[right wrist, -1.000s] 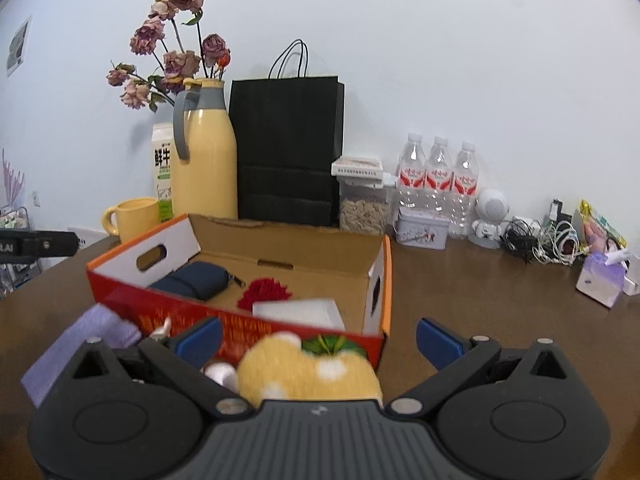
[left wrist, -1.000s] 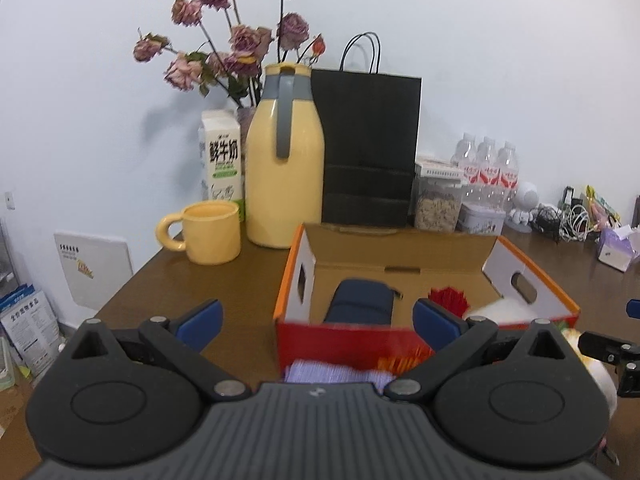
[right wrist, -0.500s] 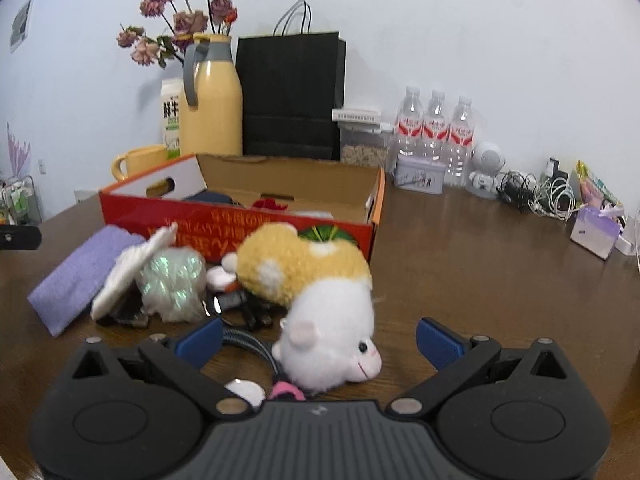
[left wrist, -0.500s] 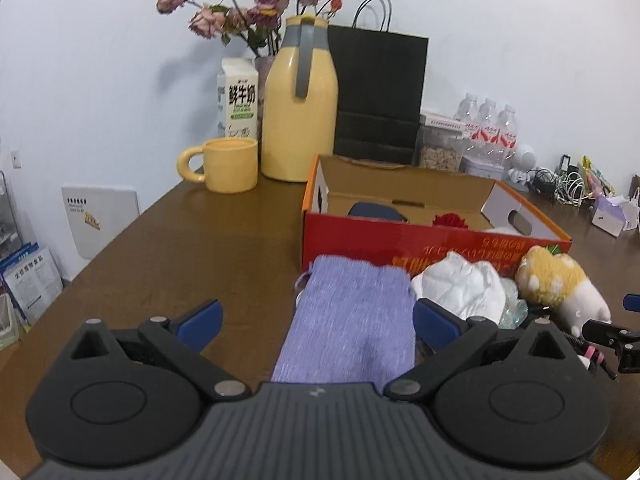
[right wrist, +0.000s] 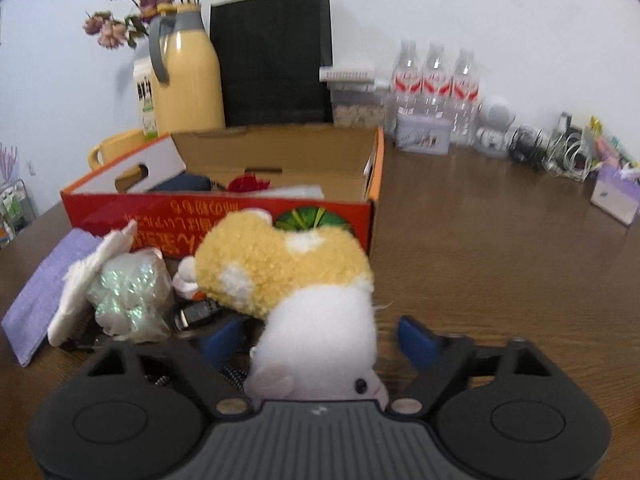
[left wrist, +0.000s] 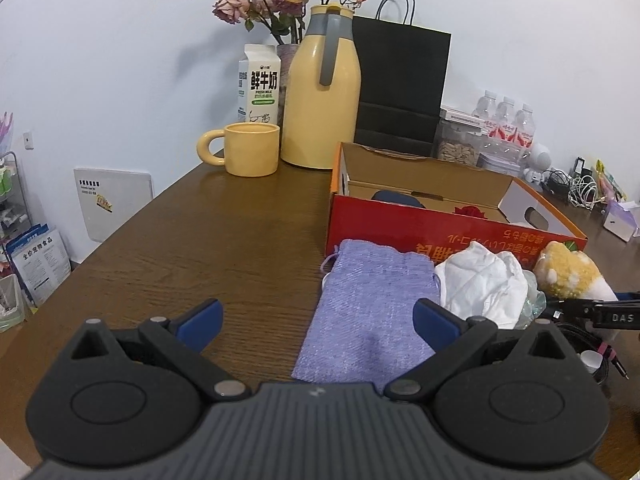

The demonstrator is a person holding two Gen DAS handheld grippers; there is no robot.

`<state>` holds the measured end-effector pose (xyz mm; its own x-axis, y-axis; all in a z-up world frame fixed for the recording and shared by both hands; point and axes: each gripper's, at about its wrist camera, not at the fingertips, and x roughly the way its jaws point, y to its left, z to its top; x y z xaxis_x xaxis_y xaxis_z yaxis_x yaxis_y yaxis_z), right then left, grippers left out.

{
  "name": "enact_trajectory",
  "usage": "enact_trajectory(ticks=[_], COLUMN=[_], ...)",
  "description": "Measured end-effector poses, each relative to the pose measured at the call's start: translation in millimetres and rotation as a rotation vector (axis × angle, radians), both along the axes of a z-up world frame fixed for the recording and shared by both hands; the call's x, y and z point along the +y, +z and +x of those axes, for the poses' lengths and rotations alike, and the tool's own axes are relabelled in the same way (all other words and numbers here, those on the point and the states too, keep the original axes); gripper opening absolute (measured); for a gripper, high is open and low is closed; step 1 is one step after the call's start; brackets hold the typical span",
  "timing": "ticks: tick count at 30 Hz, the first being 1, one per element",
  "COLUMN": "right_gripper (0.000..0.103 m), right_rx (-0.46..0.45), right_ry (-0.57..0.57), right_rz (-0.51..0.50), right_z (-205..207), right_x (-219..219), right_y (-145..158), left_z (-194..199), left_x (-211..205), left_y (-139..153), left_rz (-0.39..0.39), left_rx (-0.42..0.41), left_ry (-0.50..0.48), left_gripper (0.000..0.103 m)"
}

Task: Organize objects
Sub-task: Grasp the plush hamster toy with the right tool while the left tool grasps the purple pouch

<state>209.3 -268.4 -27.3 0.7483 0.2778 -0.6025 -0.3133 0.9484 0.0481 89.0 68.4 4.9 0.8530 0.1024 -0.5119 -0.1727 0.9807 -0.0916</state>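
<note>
A red cardboard box (left wrist: 436, 236) (right wrist: 224, 216) stands open on the brown table, with a dark pouch (right wrist: 184, 182) and a red flower (right wrist: 247, 183) inside. In front of it lie a purple cloth pouch (left wrist: 372, 300) (right wrist: 44, 284), a white cloth (left wrist: 480, 280), a shiny plastic wrap (right wrist: 128, 292) and a yellow-and-white plush toy (right wrist: 304, 288) (left wrist: 568, 268). My right gripper (right wrist: 320, 340) is open, its fingers on either side of the plush toy's white head. My left gripper (left wrist: 318, 318) is open and empty above the near end of the purple pouch.
At the back stand a yellow mug (left wrist: 248, 148), a yellow thermos (left wrist: 320, 96), a milk carton (left wrist: 260, 80), a black paper bag (left wrist: 400, 88), a jar, water bottles (right wrist: 436, 76) and a cable tangle (right wrist: 560, 152). The table's left edge (left wrist: 100, 248) is near.
Both grippers have pulled back from the box and lowered toward the objects in front of it. The right gripper has closed in around the plush toy's head.
</note>
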Motion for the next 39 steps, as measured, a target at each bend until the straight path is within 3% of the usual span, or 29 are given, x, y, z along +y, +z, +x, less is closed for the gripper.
enact_trajectory(ticks=[1, 16, 27, 39], right_gripper=[0.052, 0.047, 0.047, 0.047], right_rx=[0.000, -0.268, -0.310, -0.318], right_ry=[0.003, -0.026, -0.029, -0.022], right_rz=[0.005, 0.074, 0.062, 0.041], right_z=[0, -39, -42, -42], right_x=[0, 1, 5, 9], right_y=[0, 18, 15, 15], left_z=[0, 10, 34, 66], left_x=[1, -11, -32, -40], left_y=[0, -5, -17, -40], left_rz=[-0.001, 0.003, 0.012, 0.023], left_rx=[0.001, 0.022, 0.079, 0.142], left_ry=[0.002, -0.026, -0.120, -0.136], left_gripper=[0.103, 0.103, 0.103, 0.103])
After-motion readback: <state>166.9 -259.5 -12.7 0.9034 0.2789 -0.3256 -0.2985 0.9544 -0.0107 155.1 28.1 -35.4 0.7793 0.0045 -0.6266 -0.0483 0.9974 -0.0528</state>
